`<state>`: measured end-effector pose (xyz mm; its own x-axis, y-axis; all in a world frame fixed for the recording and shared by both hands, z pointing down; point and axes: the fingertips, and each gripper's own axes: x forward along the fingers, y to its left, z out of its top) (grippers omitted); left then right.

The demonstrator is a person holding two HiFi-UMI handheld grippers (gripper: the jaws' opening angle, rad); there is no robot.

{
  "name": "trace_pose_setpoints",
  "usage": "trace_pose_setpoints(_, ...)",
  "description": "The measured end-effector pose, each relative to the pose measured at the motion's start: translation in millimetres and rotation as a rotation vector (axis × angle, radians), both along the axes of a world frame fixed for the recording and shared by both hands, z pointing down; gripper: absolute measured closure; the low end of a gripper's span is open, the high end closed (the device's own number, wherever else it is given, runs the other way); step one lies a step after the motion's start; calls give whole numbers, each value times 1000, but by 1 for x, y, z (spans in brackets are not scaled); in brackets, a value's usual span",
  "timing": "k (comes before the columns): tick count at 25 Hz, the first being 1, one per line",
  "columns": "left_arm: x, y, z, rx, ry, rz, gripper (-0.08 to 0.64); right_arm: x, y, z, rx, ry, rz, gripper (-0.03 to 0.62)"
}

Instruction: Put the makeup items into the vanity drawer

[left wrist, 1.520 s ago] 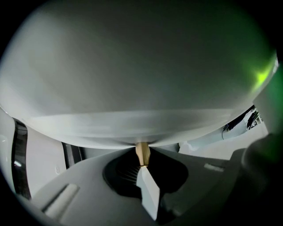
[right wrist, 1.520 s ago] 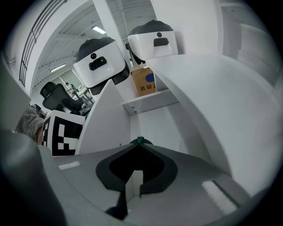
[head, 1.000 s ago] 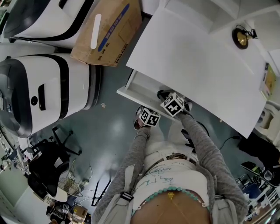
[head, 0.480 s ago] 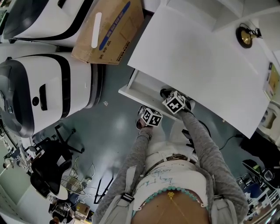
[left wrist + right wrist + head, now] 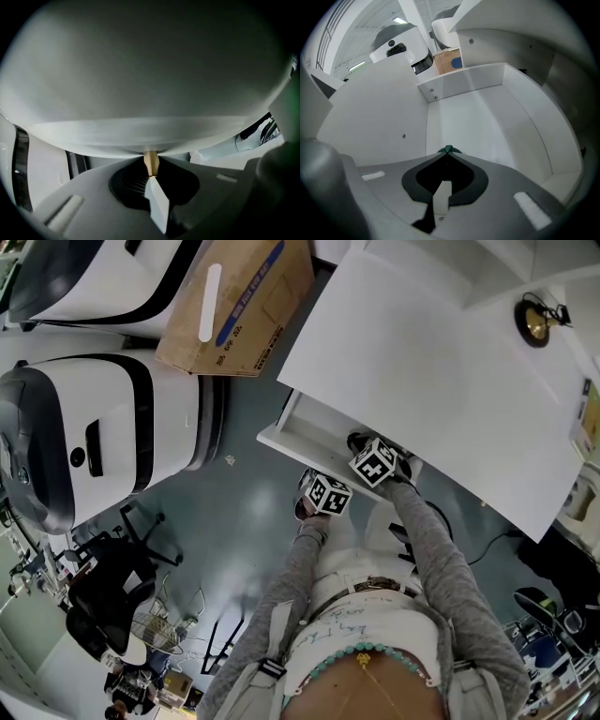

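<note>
— Position of the drawer?
— The vanity drawer (image 5: 302, 433) is seen pulled out from under the front edge of the white desk (image 5: 422, 362), open toward the person. Its white floor and walls are shown in the right gripper view.
— State of the right gripper?
— The right gripper (image 5: 448, 151) is held over the inside of the drawer. Its jaws are closed tip to tip, with nothing between them.
— And the left gripper?
— The left gripper (image 5: 151, 166) is placed at the drawer's outer front, just beside the other. Its jaws are clamped on a small tan piece (image 5: 151, 158), which touches a white surface close ahead. What the piece is cannot be told.
— Surroundings?
— A cardboard box (image 5: 234, 306) is noted near the desk, next to two large white-and-black machines (image 5: 94, 437) on the floor. A round brass-coloured object (image 5: 536, 322) is set on the desk's far corner.
</note>
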<state>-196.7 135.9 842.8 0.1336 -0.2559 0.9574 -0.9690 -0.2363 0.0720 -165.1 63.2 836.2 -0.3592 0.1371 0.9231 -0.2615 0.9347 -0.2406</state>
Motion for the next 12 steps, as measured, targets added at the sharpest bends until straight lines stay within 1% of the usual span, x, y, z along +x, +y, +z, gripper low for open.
trace_pose_setpoints(6,1,-1,2,-1,-1,2,532,2,-4,9,-1,4,16,566)
trace_pose_setpoints(12,0,-1,1,2,5,-2,532,-2,0,16,-6,11,9,566)
